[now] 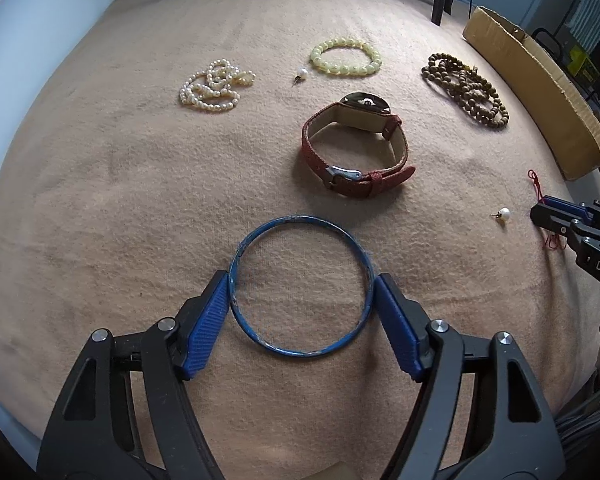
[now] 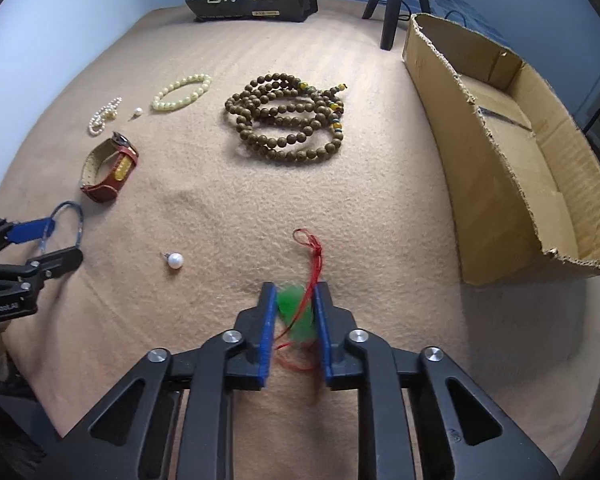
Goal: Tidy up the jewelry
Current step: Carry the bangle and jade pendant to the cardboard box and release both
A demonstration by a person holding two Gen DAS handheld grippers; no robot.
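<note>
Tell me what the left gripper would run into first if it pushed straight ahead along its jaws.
The left gripper, holding the blue bangle, would probably reach the red-strapped watch first; only bare blanket lies between, though depth is uncertain.

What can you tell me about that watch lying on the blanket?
The watch has a reddish-brown textured strap with a pale lining, a silver buckle and a dark round case. It is buckled into a loop and lies on its side on the tan blanket, untouched by either gripper, between the blue bangle and the yellow bead bracelet.
</note>
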